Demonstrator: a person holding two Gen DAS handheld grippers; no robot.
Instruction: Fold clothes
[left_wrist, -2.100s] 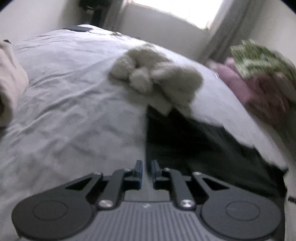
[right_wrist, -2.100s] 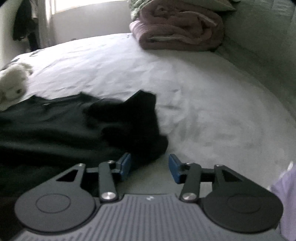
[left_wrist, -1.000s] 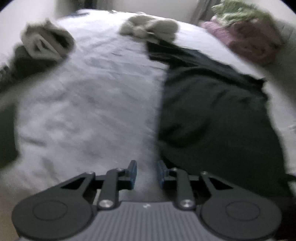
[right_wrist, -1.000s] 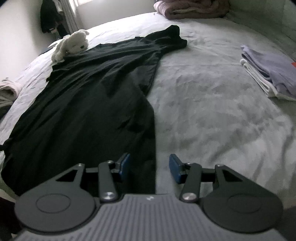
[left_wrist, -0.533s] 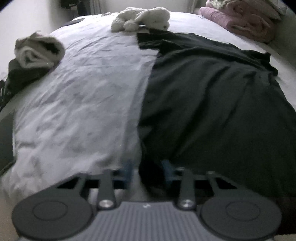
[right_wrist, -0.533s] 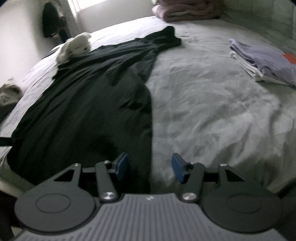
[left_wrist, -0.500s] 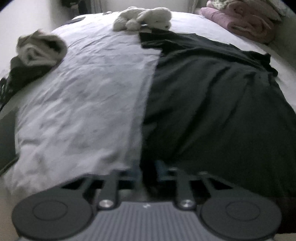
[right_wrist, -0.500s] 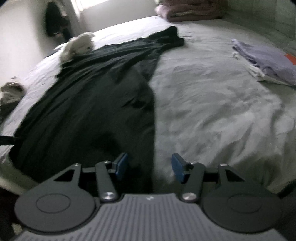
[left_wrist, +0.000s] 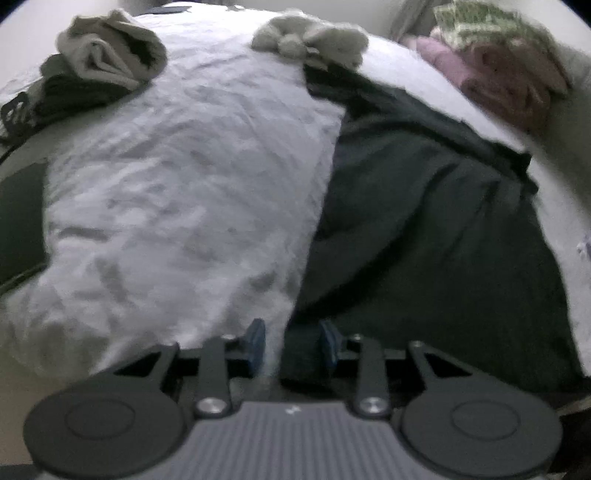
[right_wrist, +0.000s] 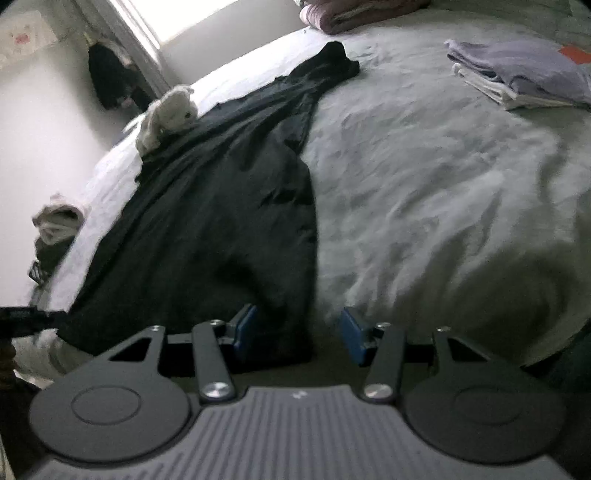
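Change: half a second ago the left gripper (left_wrist: 293, 345) was nearly pinched together at the hem corner of the black garment (left_wrist: 424, 236); its jaws are now opening, with the corner lying between the blue pads but not pressed by both.
Left gripper: points down at the garment's near left corner, where dark cloth meets the white bedsheet (left_wrist: 184, 177).
Right gripper (right_wrist: 297, 334): jaws partly apart and closing; the garment's near right edge lies between them, beside the left pad, with no pinch visible.
Black garment (right_wrist: 221, 206): spread flat and lengthwise along the bed, its far end reaching the plush toy (right_wrist: 168, 114), one sleeve stretched towards the folded pink blanket (right_wrist: 354, 13).
Plush toy (left_wrist: 314, 40): pale, resting on the garment's far corner.
Crumpled beige clothes (left_wrist: 110, 55): piled on darker items at the bed's left edge.
Folded lavender stack (right_wrist: 524, 74): on the sheet, well apart from the garment to its right.
Pink blanket (left_wrist: 498, 74): far right, beneath a green patterned cloth (left_wrist: 480, 18).
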